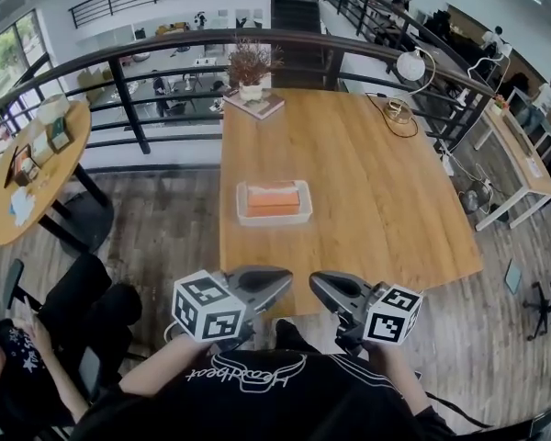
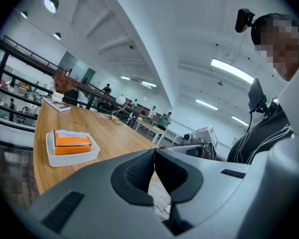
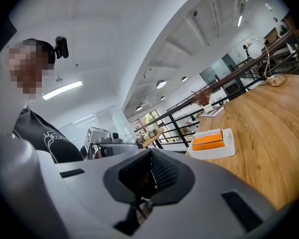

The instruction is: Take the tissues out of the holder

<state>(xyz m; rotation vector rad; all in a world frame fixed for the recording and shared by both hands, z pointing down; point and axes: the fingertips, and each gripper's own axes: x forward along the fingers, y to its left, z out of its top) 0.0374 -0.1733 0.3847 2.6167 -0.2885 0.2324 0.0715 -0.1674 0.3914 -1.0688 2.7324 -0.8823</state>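
Showing both tools idle at the near edge of the long wooden counter (image 1: 376, 200). The jaws of the left gripper (image 2: 154, 156) are pressed together with nothing between them. Those of the right gripper (image 3: 150, 157) likewise meet at the tips and carry nothing.

The orange, box-shaped tissue pack (image 1: 274, 199) lies in the shallow white rectangular holder (image 1: 243, 217) near the middle of the counter, well apart from both grippers.

Likely faults:
- Jaws arriving closed would push the pack or holder instead of taking it.
- The holder looks light, so a one-sided pull on a snug pack may lift or drag it along unless the other gripper steadies the rim.
- A pinch on the soft wrapper alone may slip or tear.

Not resolved:
- Whether the pale strip along the pack's far side is a loose sheet or part of the wrapper.
- How tightly the pack fits the holder.
- The person's hands, largely covered by the gripper bodies.
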